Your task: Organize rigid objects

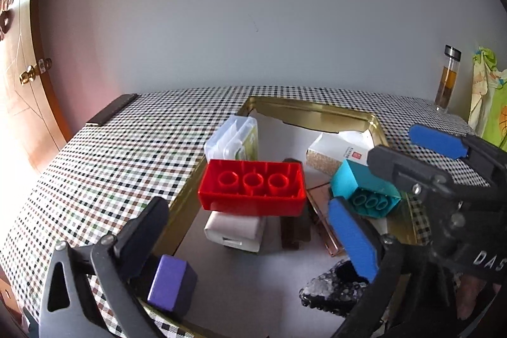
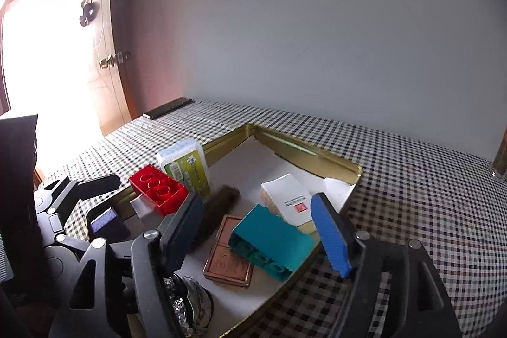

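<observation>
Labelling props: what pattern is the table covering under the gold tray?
Small multicolour check on white, the tablecloth shows best in the right wrist view, around the gold tray.

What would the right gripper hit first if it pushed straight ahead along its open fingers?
Most likely the teal plastic building brick lying tilted in the gold metal tray; it sits directly between the right gripper fingers' line. Depth is hard to judge in this fisheye view.

Both wrist views look down into the tray closely.

Tray crowded w/ blocks; tablecloth right side free.
</observation>
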Available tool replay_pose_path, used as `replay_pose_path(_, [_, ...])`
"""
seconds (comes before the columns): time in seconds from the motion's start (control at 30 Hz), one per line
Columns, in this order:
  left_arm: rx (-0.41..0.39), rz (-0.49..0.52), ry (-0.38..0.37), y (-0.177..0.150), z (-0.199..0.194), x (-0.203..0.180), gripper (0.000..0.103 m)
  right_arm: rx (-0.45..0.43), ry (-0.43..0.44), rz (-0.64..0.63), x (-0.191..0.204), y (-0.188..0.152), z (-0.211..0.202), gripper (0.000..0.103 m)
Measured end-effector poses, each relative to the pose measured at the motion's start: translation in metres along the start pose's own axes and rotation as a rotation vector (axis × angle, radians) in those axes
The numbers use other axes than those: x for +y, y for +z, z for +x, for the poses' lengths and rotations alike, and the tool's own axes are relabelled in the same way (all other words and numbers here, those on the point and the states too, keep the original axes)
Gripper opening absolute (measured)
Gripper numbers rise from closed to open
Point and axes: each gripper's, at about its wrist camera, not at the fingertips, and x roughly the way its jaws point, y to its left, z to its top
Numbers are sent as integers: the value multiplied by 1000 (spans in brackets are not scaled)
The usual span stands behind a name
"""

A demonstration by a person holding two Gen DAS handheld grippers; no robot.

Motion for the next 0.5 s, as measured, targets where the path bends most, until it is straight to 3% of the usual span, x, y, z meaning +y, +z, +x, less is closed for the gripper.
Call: replay_pose_path(0.5, [-43, -19, -10, 3, -21, 1, 102, -56, -15, 27, -10, 3, -25, 79])
